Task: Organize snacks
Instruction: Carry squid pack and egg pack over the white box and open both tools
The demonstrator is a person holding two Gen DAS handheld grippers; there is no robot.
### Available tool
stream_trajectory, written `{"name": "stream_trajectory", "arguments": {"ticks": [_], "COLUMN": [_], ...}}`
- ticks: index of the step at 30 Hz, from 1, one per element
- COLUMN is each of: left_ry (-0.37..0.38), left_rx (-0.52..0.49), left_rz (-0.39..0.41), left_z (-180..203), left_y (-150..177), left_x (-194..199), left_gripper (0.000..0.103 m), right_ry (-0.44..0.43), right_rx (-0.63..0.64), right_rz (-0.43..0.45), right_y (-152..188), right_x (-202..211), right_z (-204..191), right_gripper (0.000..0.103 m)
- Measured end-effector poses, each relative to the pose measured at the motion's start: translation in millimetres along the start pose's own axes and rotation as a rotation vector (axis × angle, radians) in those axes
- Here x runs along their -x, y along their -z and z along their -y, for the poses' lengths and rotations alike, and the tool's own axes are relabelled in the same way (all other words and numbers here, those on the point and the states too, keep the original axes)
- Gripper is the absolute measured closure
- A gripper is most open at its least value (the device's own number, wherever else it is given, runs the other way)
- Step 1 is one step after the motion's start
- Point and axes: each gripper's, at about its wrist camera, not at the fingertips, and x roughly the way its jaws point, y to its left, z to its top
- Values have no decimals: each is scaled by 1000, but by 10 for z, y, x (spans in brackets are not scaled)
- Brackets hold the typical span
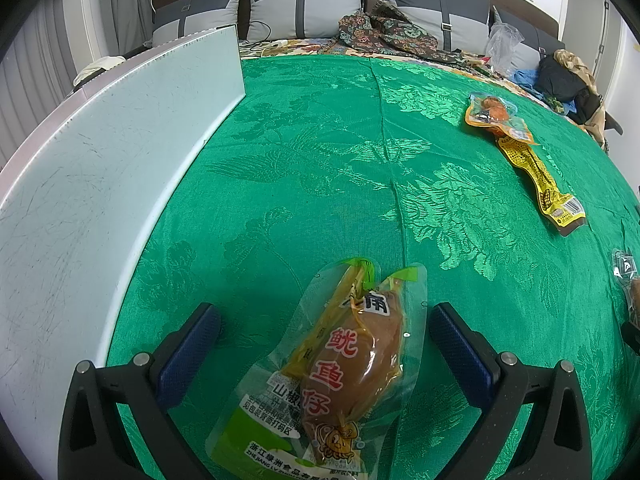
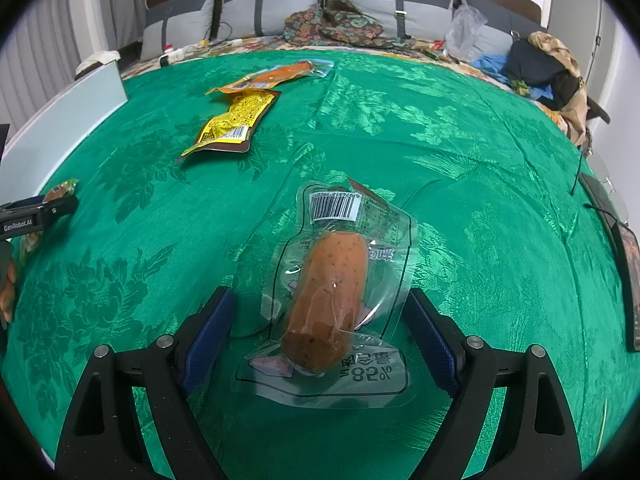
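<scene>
On the green brocade tabletop the right gripper stands with its jaws spread wide on either side of a clear vacuum-packed sausage pouch, the pads clear of the film on both sides, so nothing is gripped; the pouch lies flat, barcode end pointing away; the left gripper is likewise released, its jaws straddling a squid snack packet with a green and yellow label, which rests on the cloth near a pale upright board at the left edge; further off lie a long yellow packet and an orange packet, touching or overlapping at one end, well apart from both grippers; each pouch looks light, with a firm lump of food in the middle and thin, floppy, glossy film around it; that film will likely be slippery and may crumple or slide out if pinched at the edge alone; the surer hold, I judge, is across the solid middle, squeezing gently so the seal is not burst; the soft cloth may ruck under the pads.
</scene>
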Motion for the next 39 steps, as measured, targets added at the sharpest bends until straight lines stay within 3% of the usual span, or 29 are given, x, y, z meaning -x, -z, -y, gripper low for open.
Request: {"name": "stream_trajectory", "arguments": {"ticks": [18, 20, 22, 25, 28, 32, 34, 35, 36, 37, 39], "left_ry": [0, 4, 21, 71, 95, 85, 94, 104, 109, 118, 118], "left_rx": [0, -1, -30, -106, -147, -201, -195, -189, -197, -208, -236], "left_rz": [0, -1, -23, -105, -175, -205, -226, -224, -209, -207, -210], "left_z": [-3, 8, -8, -31, -32, 116, 145, 142, 146, 171, 176], "left_y": [0, -20, -29, -62, -65, -12, -13, -23, -23, -38, 17], "left_x": [-4, -7, -4, -4, 16, 69, 84, 105, 158, 176, 227], "left_gripper": [0, 0, 0, 0, 0, 0, 7, 21, 44, 45, 48], "right_ry": [-4, -26, -112, -265, -256, -209, -127, -55, -31, -4, 4], "right_rx": [-1, -7, -33, -186, -305, -254, -178, -114, -84, -54, -37], "right_rz": [0, 2, -8, -81, -173, -249, -295, -299, -307, -301, -282], "right_y": [-8, 8, -2, -64, -133, -289, -339, -375, -385, -392, -376], "right_x": [-6, 4, 37, 82, 89, 6, -114, -155, -182, -178, -117], "right_z": [10, 29, 145, 463, 641, 395, 167, 6, -74, -143, -204], "right_gripper": [14, 13, 13, 15, 15, 15, 14, 14, 18, 23, 50]}}
